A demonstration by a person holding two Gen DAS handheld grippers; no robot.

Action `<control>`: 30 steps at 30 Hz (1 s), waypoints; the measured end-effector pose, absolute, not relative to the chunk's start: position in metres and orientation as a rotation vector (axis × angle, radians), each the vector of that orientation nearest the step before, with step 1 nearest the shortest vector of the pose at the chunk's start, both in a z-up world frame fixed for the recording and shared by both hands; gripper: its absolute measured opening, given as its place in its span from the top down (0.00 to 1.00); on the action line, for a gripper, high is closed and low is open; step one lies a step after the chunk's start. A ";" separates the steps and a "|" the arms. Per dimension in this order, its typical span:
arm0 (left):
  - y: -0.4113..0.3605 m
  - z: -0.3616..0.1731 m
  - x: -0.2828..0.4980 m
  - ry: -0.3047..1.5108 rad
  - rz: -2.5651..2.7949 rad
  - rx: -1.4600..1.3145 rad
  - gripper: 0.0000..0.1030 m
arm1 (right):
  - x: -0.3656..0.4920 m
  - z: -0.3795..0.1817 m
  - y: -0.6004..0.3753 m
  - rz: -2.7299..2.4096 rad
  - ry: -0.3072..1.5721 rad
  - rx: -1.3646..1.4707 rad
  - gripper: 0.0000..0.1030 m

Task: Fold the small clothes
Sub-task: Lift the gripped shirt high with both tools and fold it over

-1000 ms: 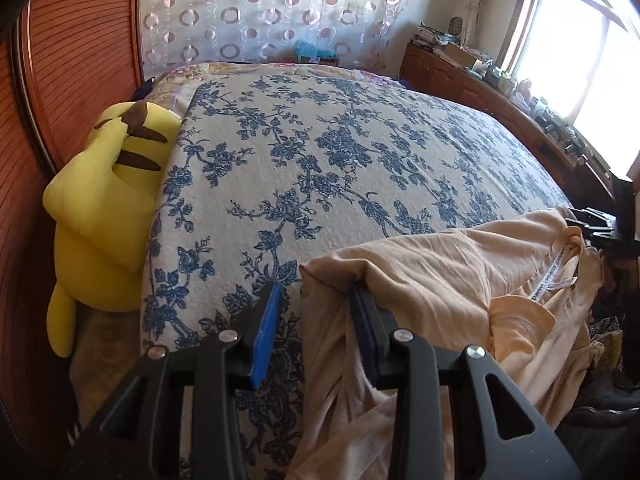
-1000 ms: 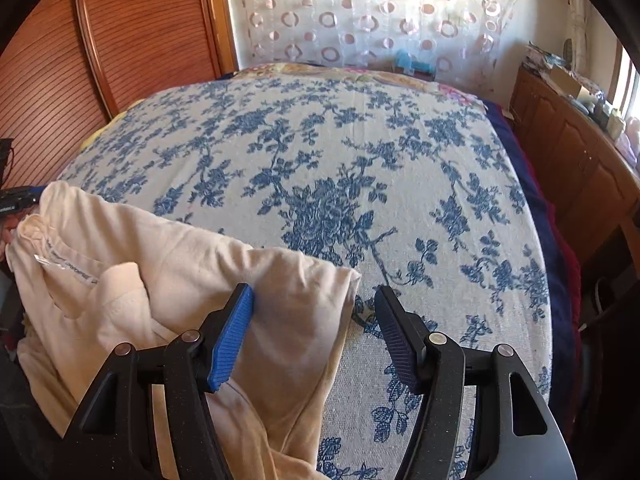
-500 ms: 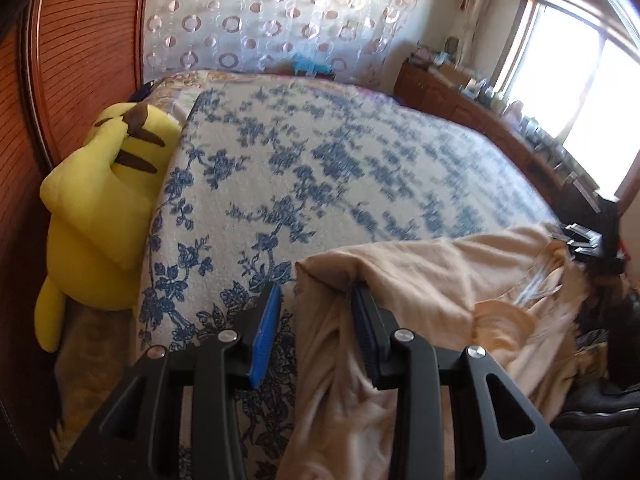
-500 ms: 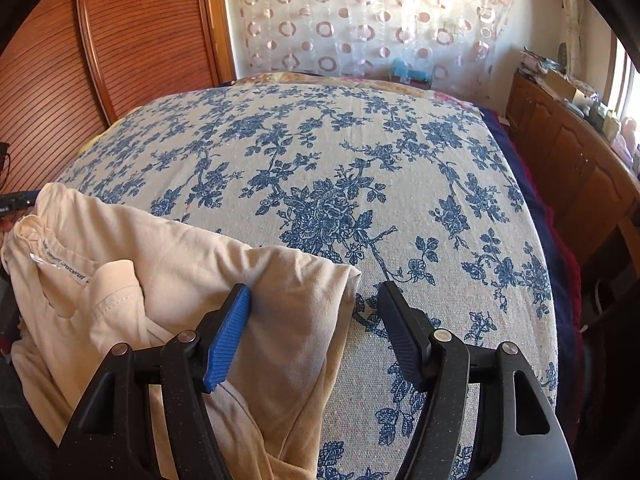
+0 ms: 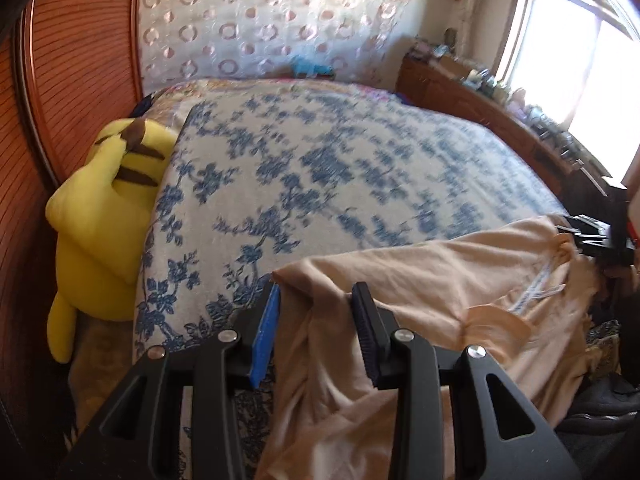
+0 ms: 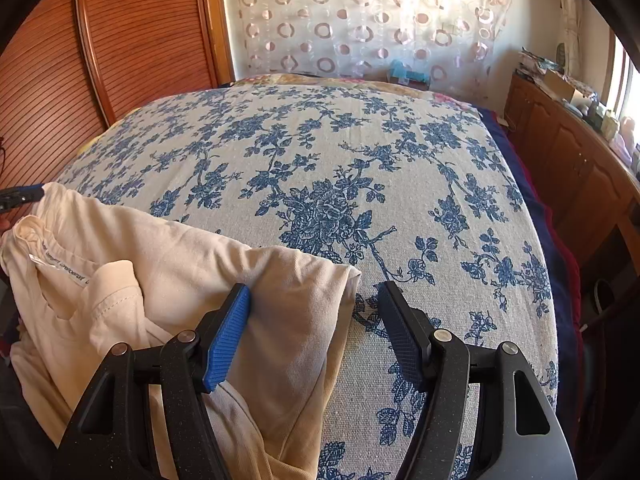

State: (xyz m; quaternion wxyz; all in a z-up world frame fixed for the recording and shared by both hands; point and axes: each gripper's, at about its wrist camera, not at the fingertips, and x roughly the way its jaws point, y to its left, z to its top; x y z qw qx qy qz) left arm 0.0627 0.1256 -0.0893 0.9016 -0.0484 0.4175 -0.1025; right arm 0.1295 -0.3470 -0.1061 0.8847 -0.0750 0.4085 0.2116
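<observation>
Garment (image 6: 168, 264) spans both grippers along near bed (image 6: 400, 160) edge — left gripper (image 5: 316, 312) jaws bracket one corner without visible clamping; right gripper (image 6: 314, 312) open, corner inside.

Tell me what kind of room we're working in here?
A bedroom, most likely: a bed with a blue floral bedspread, a yellow plush toy beside it, a wooden wardrobe door, and a wooden sideboard under the window.
</observation>
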 end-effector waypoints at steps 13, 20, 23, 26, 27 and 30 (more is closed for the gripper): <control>0.125 -0.100 0.072 0.880 -0.198 -0.109 0.61 | 0.128 -0.104 -0.344 0.458 0.866 -0.162 0.53; 0.122 -0.097 0.065 0.878 -0.284 -0.160 0.95 | 0.115 -0.099 -0.333 0.531 0.884 -0.179 0.94; 0.117 -0.078 0.046 0.811 -0.318 -0.172 0.95 | 0.099 -0.086 -0.332 0.548 0.843 -0.169 0.94; 0.117 -0.050 0.027 0.745 -0.304 -0.187 0.95 | 0.081 -0.062 -0.337 0.517 0.800 -0.167 0.94; 0.116 -0.040 0.021 0.726 -0.298 -0.184 0.95 | 0.073 -0.048 -0.341 0.514 0.772 -0.157 0.94; 0.110 -0.005 0.000 0.648 -0.315 -0.163 0.95 | 0.054 -0.011 -0.350 0.504 0.702 -0.156 0.95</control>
